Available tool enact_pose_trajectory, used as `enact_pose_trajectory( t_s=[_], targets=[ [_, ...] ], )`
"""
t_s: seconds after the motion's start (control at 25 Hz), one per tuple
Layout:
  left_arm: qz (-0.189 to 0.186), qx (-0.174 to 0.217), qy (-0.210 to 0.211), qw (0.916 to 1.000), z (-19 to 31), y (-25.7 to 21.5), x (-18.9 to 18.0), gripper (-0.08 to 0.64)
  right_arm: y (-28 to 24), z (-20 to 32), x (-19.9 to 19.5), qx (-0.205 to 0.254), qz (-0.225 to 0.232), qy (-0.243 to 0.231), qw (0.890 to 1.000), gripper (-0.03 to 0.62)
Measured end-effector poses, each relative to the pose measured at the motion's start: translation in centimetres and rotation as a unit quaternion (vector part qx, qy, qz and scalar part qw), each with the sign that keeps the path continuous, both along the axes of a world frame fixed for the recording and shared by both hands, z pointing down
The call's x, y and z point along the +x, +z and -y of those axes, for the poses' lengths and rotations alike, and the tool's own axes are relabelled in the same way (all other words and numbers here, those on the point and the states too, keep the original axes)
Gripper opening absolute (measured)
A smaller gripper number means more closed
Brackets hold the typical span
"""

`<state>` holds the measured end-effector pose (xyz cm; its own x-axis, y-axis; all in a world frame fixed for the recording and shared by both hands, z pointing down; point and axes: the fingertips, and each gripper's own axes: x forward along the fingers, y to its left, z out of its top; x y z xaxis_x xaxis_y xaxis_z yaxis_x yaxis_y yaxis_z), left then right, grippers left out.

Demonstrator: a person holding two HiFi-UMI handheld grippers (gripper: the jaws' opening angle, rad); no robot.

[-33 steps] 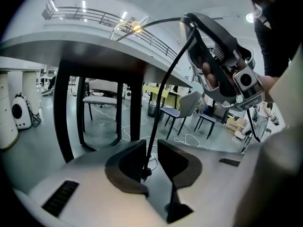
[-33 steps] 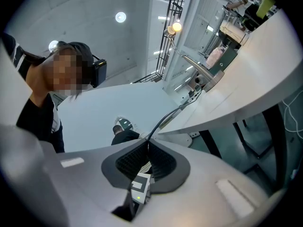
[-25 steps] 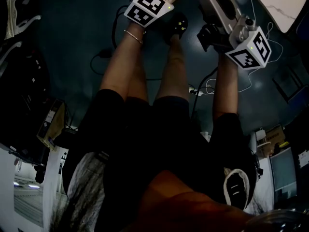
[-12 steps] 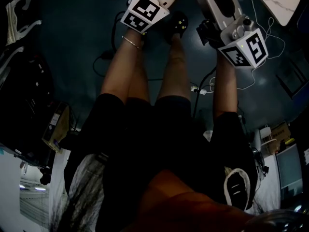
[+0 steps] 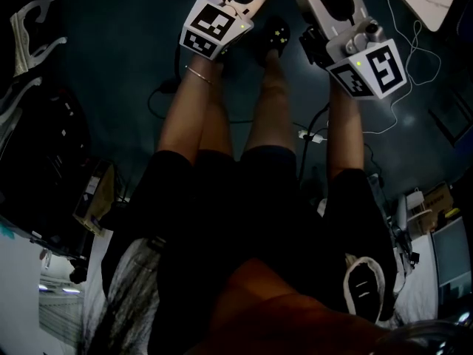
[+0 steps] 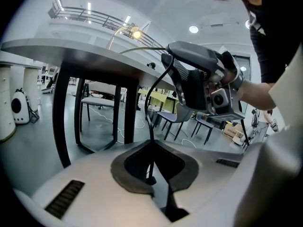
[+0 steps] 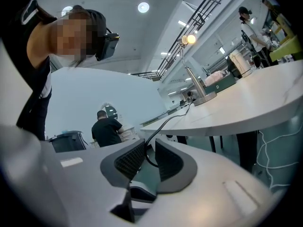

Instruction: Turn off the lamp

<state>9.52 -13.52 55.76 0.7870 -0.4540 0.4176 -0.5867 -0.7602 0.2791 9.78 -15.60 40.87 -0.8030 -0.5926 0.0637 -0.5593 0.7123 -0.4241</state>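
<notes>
The lit lamp (image 7: 207,98) stood on the worktop (image 7: 255,103), its cord (image 7: 163,124) hanging off the edge into open air. The left claw (image 6: 151,142) clenched that cord; the right claw (image 7: 150,144) had just been loosening, cord free between.

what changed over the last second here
The right gripper rolled a little and edged left in the head view. Its fingers have just been opening, with the lamp cord loose between them. The left gripper barely shifted, its fingers closed on the cord. The person's legs stayed put.
</notes>
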Motion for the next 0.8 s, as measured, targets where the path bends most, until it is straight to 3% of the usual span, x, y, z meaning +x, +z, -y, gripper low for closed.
enact_pose_trajectory(
  t_s=[0.16, 0.44, 0.8],
  targets=[
    [-0.02, 0.001, -0.003, 0.9998, -0.3, -0.7, 0.2, 0.015, 0.3, 0.0, 0.4, -0.001, -0.008, 0.01, 1.0, 0.042],
    [-0.048, -0.007, -0.019, 0.9987, -0.5, -2.0, 0.6, 0.014, 0.7, -0.2, 1.8, -0.006, -0.019, 0.031, 0.999, 0.129],
    [-0.098, -0.011, -0.031, 0.9946, -0.6, -4.1, 0.5, 0.014, 1.2, -1.2, 2.7, -0.011, -0.014, 0.028, 0.999, 0.129]
  ],
)
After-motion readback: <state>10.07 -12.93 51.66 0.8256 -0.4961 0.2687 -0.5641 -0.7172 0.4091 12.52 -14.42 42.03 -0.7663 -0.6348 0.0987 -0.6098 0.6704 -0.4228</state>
